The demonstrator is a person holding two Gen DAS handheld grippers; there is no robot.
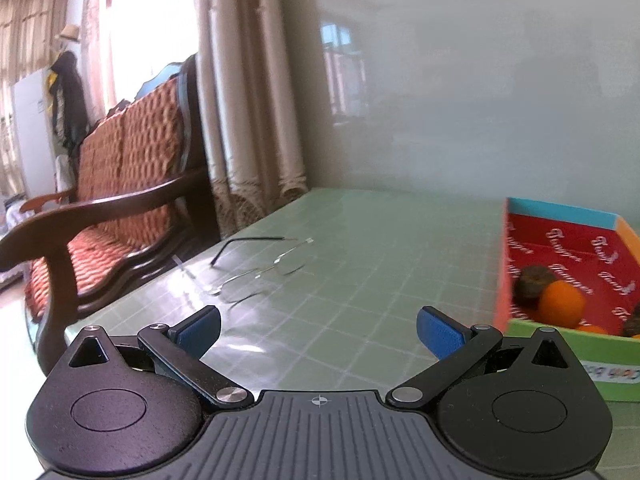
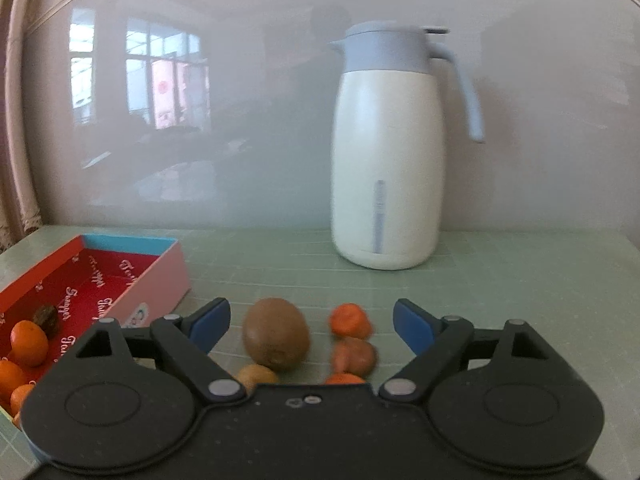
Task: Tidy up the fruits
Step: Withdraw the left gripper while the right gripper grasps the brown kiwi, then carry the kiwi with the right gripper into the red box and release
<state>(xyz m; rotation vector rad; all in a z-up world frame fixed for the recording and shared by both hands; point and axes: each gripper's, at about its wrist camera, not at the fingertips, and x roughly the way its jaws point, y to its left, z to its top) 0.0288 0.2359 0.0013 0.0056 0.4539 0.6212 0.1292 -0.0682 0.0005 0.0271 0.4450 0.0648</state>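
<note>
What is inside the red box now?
Inside the red box lie several oranges and at least one dark brown fruit. Its near corner is hidden behind the right gripper, so more fruit there cannot be counted.

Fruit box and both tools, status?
Both tools open, empty: left tool, right tool. Box part filled; kiwi and tangerine loose ahead. Glasses clear.
</note>
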